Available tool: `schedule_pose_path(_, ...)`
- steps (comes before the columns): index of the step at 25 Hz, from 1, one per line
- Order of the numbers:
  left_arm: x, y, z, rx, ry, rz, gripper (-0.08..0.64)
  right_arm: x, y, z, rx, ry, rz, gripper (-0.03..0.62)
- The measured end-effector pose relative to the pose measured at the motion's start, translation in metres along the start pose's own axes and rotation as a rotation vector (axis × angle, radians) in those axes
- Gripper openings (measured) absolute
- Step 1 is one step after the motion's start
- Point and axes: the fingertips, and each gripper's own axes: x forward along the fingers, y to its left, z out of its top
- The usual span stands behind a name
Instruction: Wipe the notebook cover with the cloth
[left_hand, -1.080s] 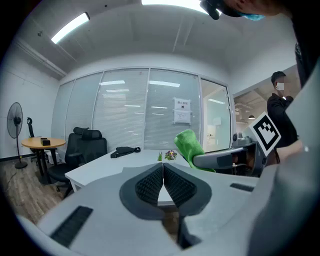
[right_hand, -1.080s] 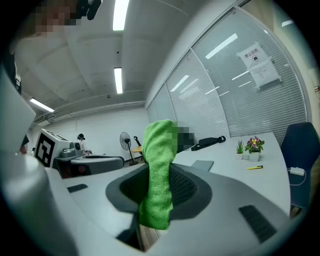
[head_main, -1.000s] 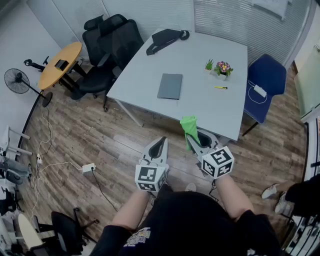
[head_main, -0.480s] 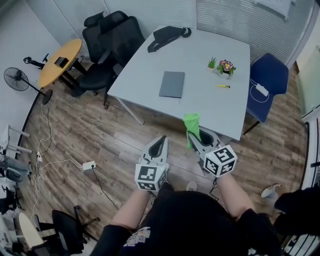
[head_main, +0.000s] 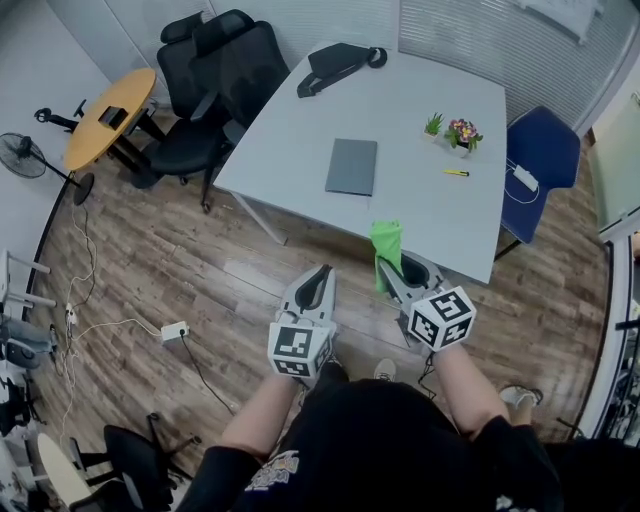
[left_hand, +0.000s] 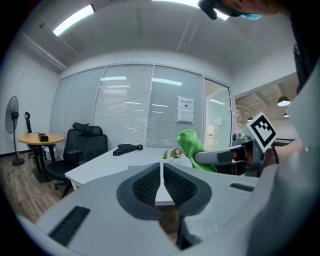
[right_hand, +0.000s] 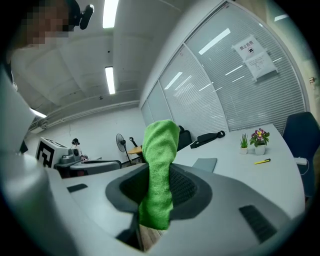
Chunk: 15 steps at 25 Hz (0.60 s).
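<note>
You held both grippers off the near edge of the white counter, over the wood floor. Your right gripper was clamped on the green cloth, which stood up out of its jaws in a folded strip with a short tail hanging below them. Your left gripper was empty, its jaws pressed together with only a thin seam between the pads, and it sat just beside the right one.

The grey notebook lay flat and closed near the middle of the counter, well apart from both grippers, with the counter's near edge and a stretch of bare top between it and the cloth.

Other things sat around it without touching it:
- A black bag lay at the far end.
- Two small potted plants stood to the right of the notebook.
- A yellow pen lay just in front of the plants.

A blue chair stood at the counter's right side, black office chairs at its left. A round wooden side table and a fan stood further left. A power strip lay on the floor to your left.
</note>
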Motion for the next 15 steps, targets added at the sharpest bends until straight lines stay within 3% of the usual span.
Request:
schedule_pose_path(3, 0.005, 0.017, -0.001, -0.003, 0.007, -0.018, 0.022, 0.015, 0.003, 0.002, 0.005, 0.002, -0.020, 0.112)
schedule_pose_path(7, 0.015, 0.037, -0.005, 0.021, 0.034, -0.074, 0.219, 0.038, 0.005, 0.004, 0.010, 0.004, -0.050, 0.112)
schedule_pose_path(15, 0.028, 0.080, -0.007, 0.035, 0.057, -0.174, 0.250, 0.082, 0.012, 0.008, 0.027, -0.003, -0.126, 0.112)
